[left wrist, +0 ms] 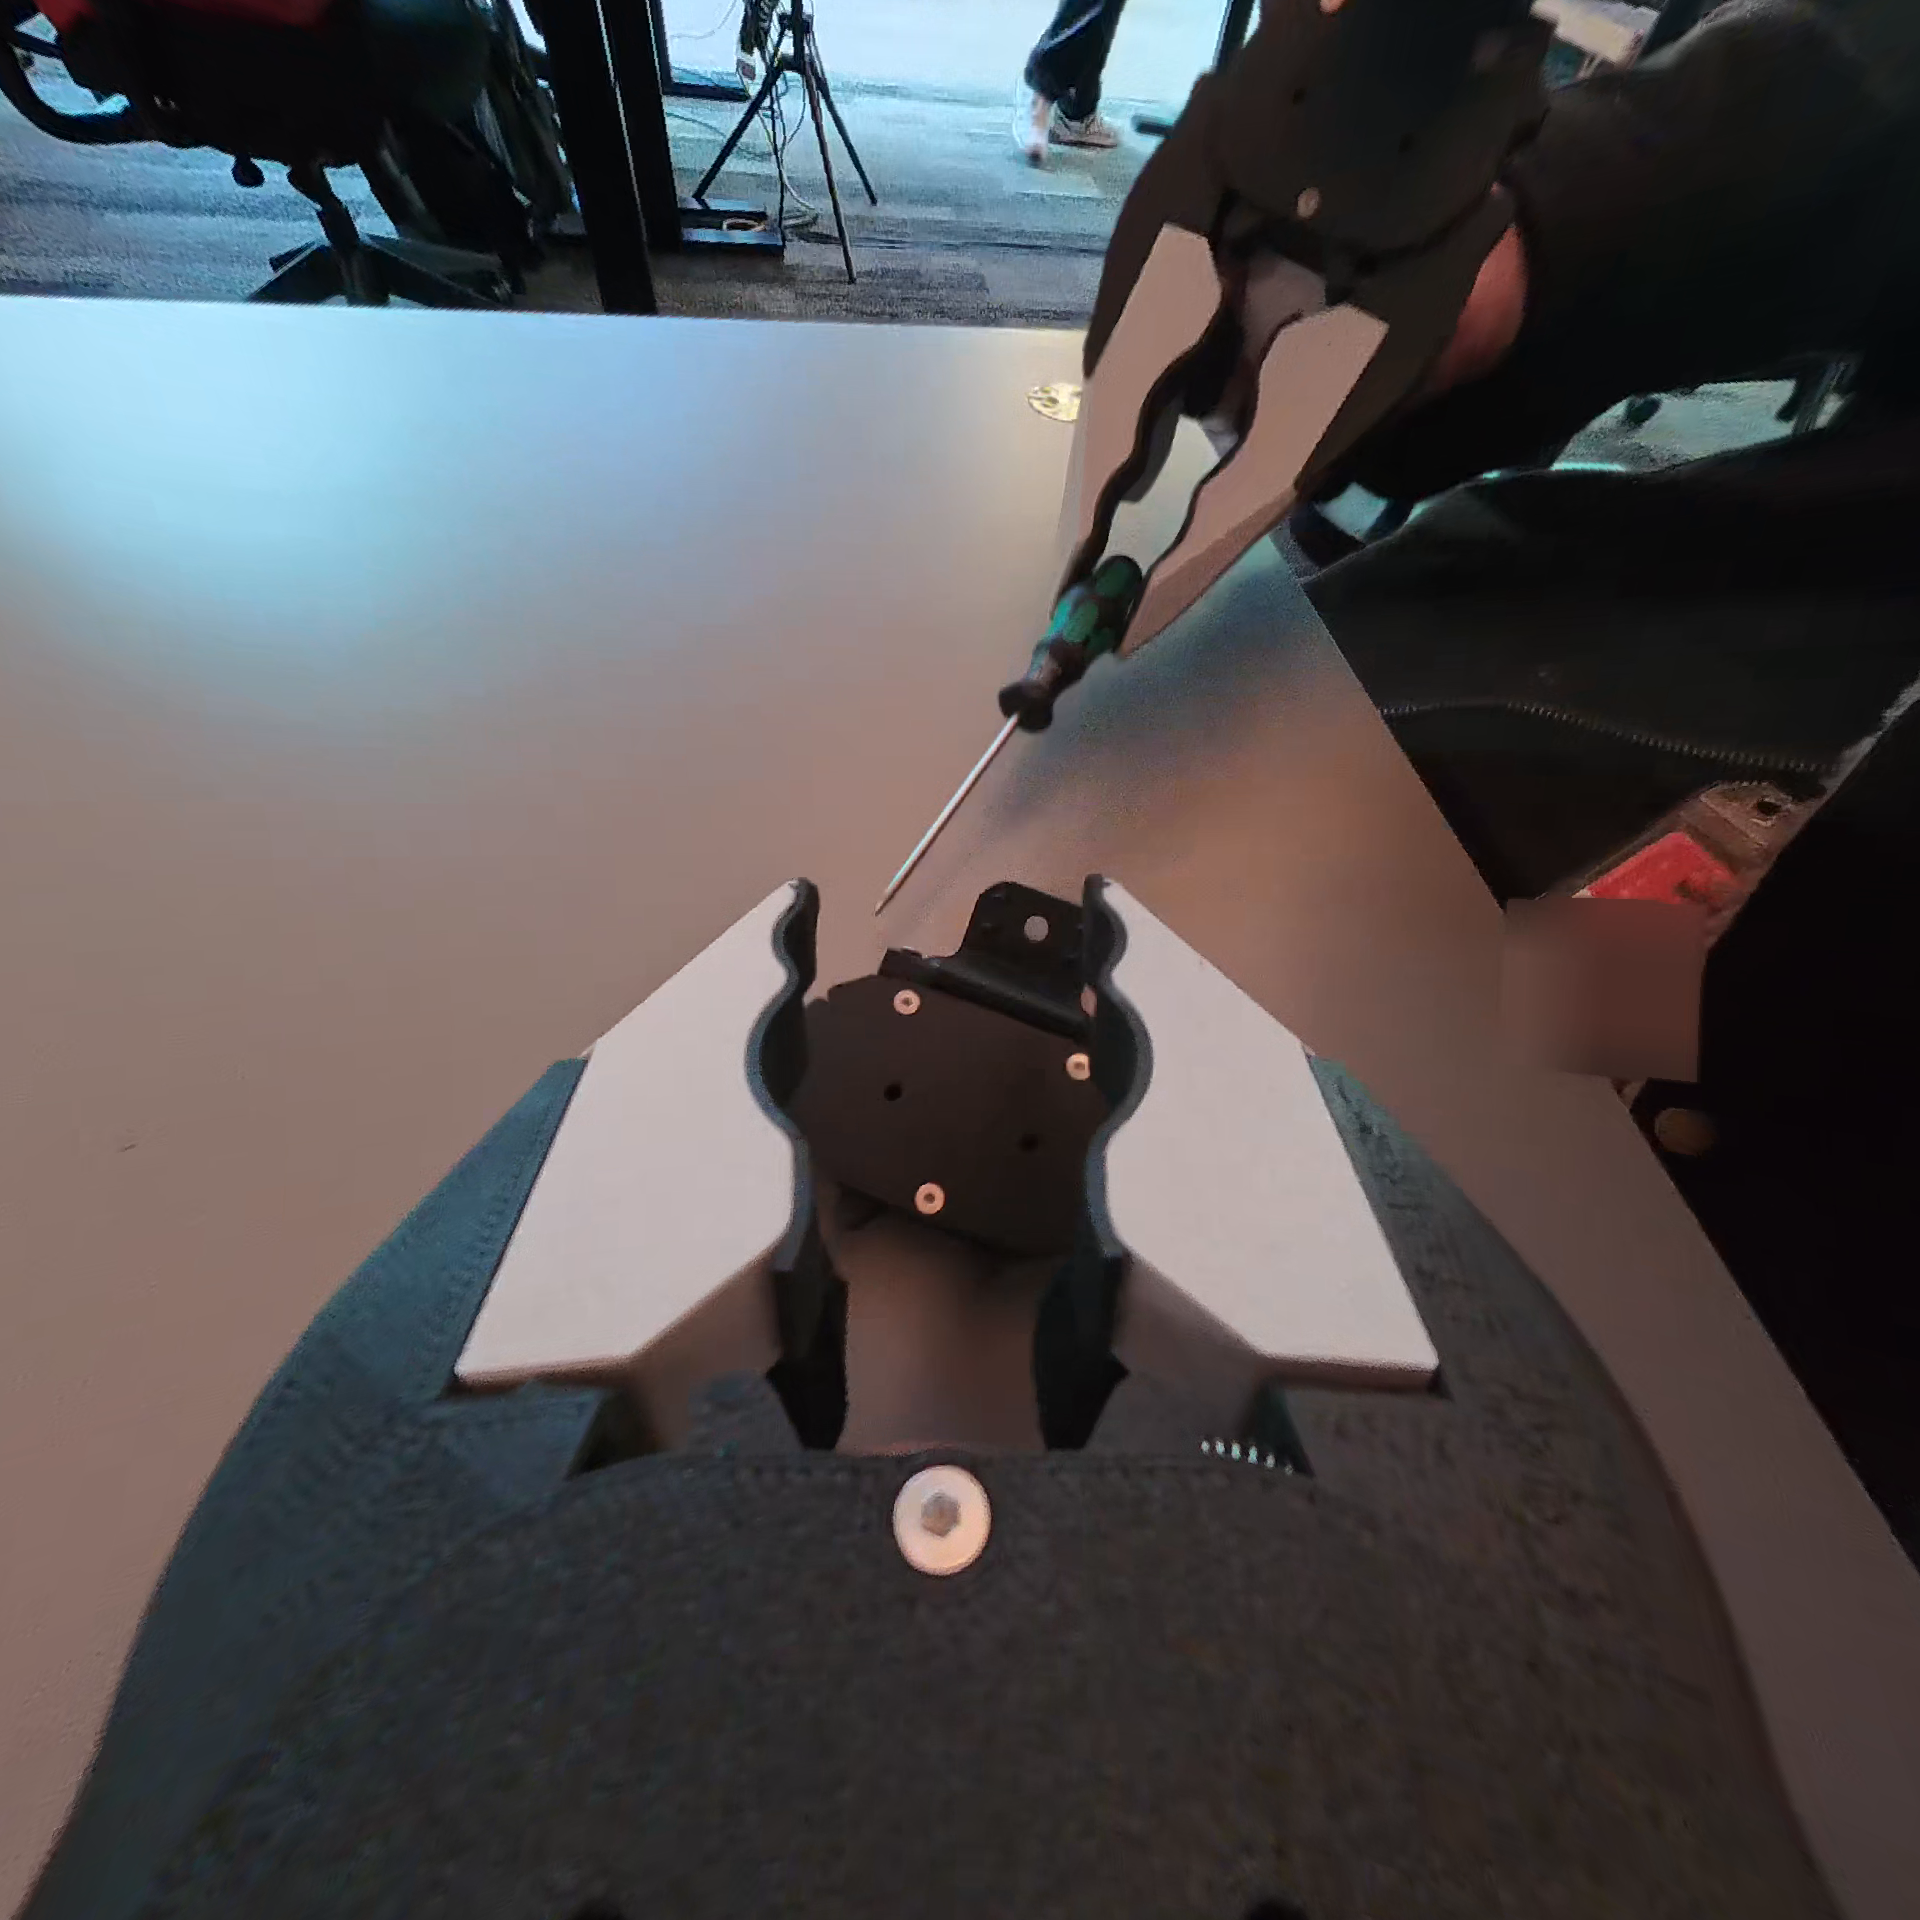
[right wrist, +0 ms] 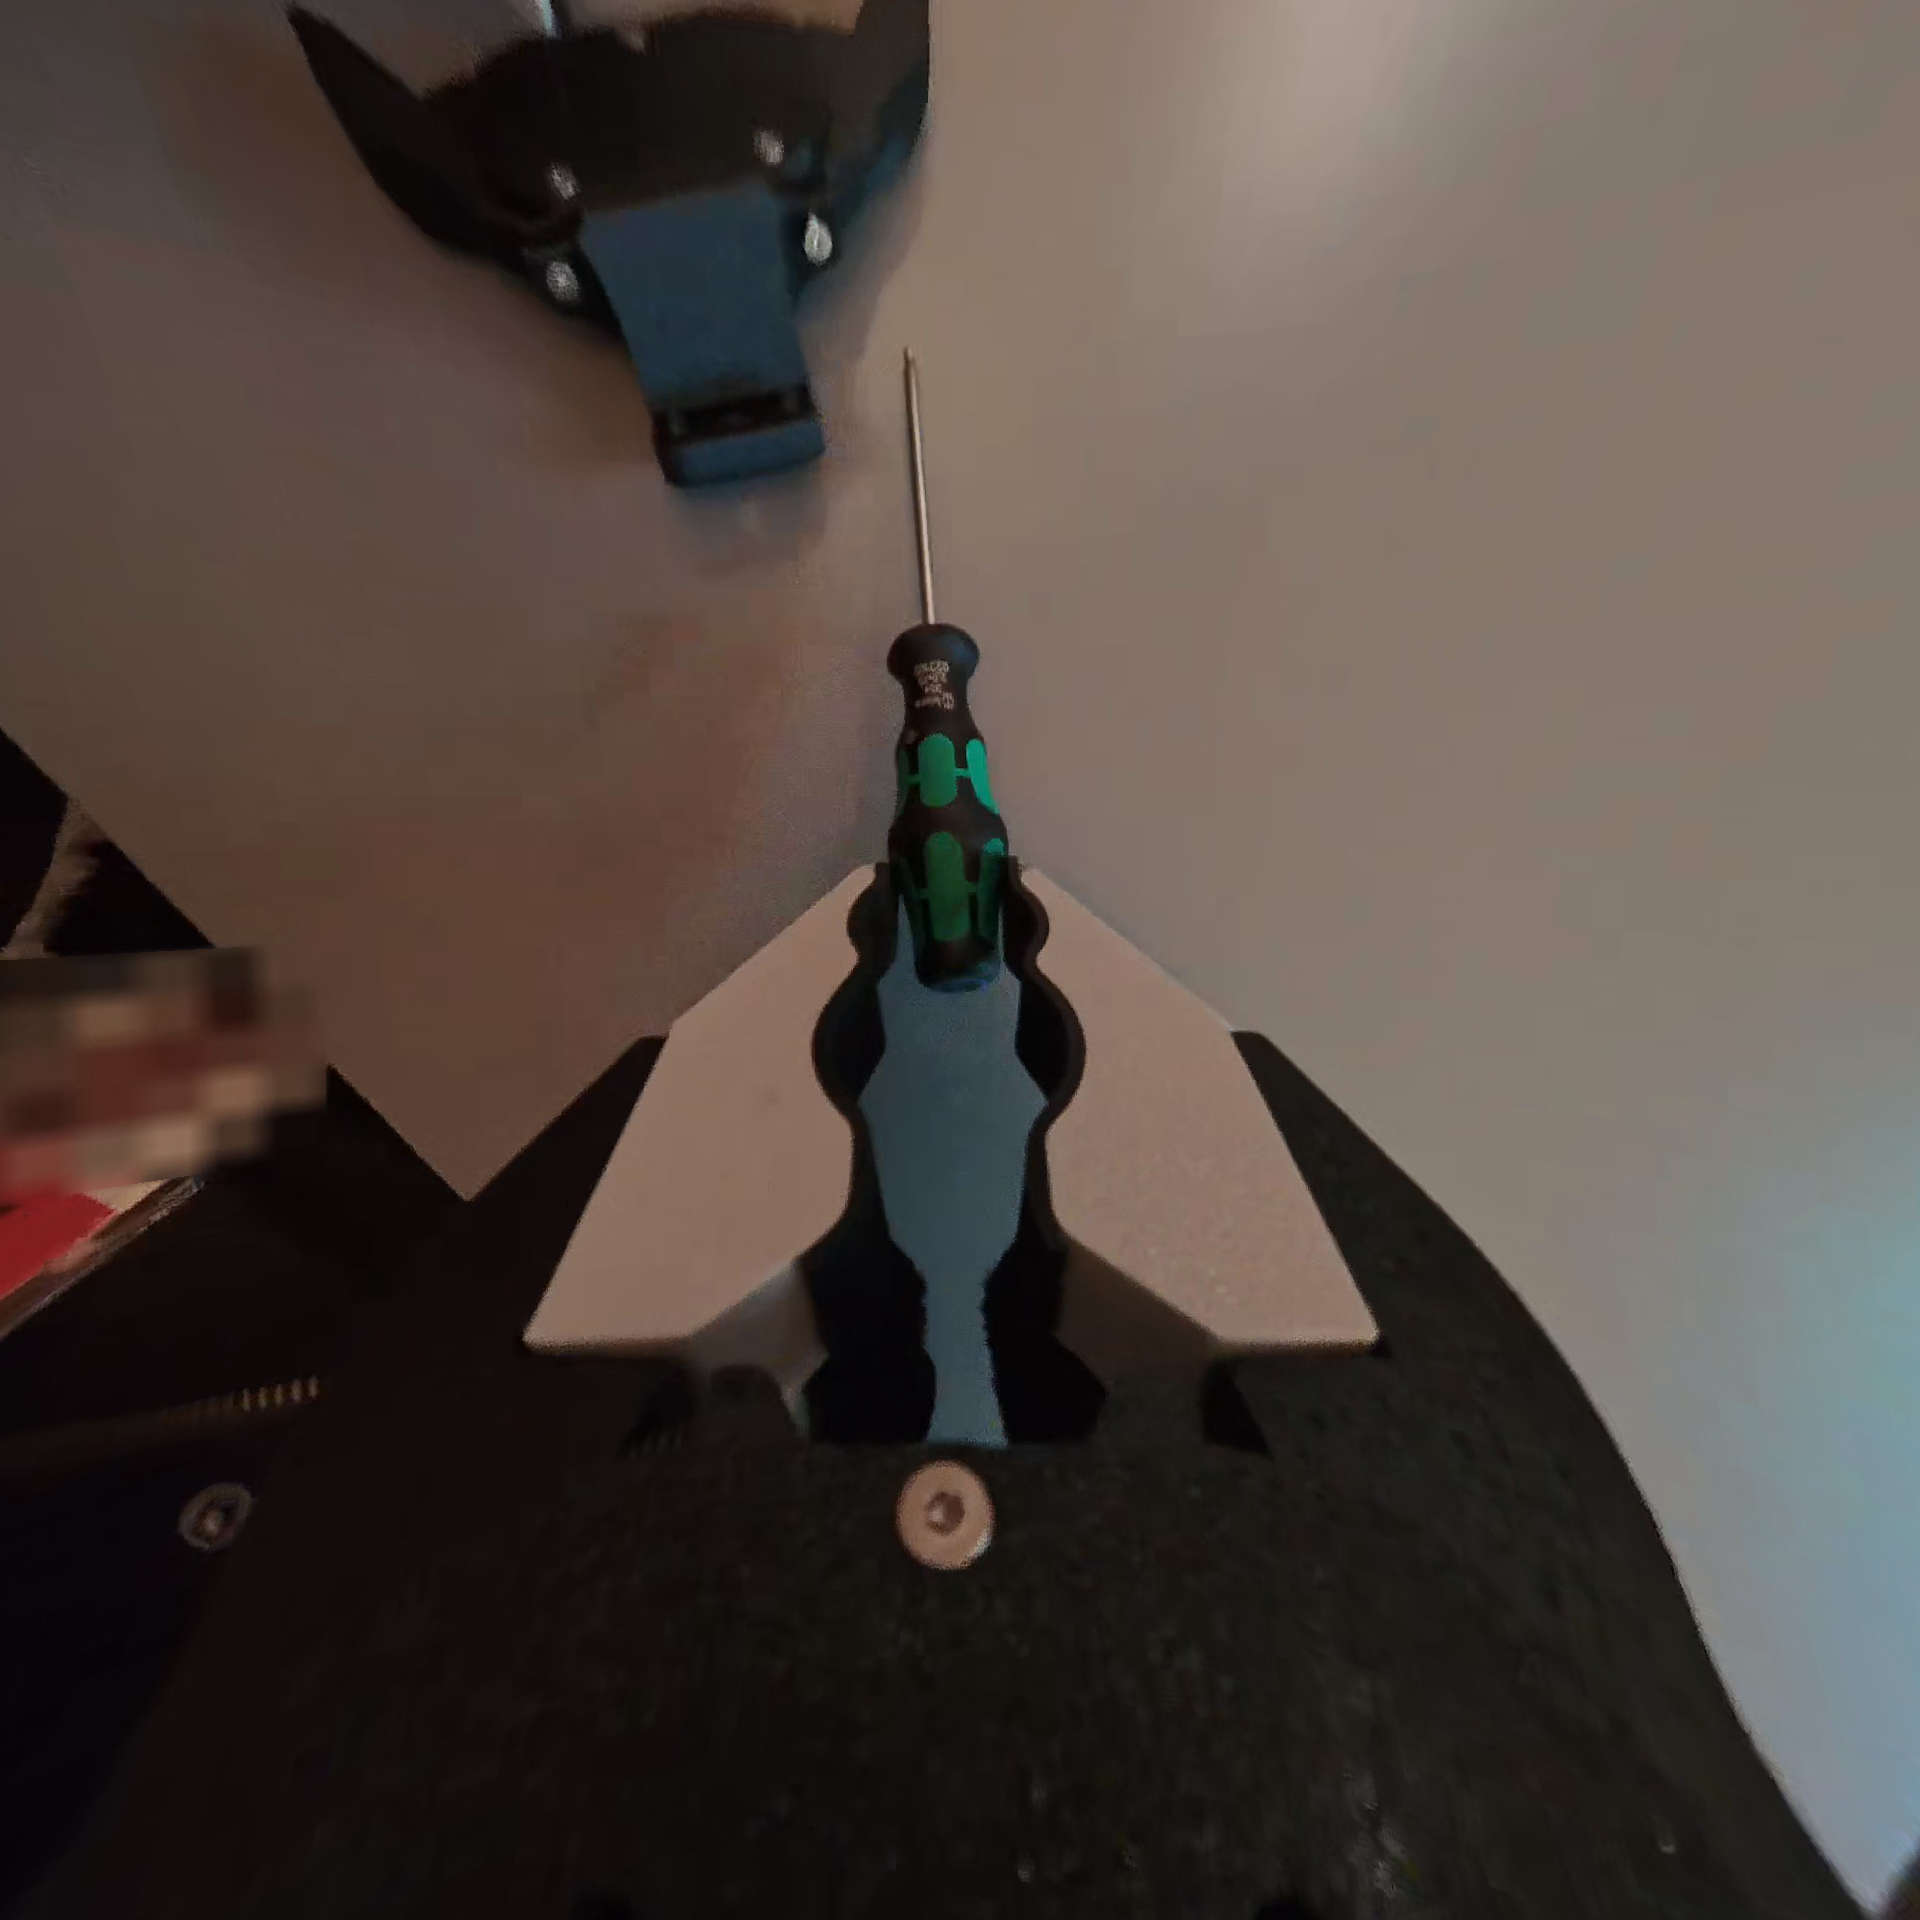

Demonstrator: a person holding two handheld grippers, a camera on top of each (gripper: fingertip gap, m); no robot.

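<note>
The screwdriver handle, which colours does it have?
Black with green patches, best seen in the right wrist view.

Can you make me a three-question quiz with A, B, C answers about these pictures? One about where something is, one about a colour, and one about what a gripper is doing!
1. Where is the tip of the screwdriver?
A. Inside a screw head
B. In the air just beyond the black part
C. Under the table

2. What colour are the stripes on the screwdriver's black handle?
A. Green
B. Yellow
C. Red

3. What is the left gripper doing?
A. Hanging open with nothing in it
B. Holding the screwdriver
C. Gripping the black part between its fingers

Answers:
1 B: the thin shaft ends short of the part, above the grey table.
2 A: green patches show on the handle where the right gripper pinches it.
3 C: both fingers press the part's sides, and silver screws show on its face.
</note>
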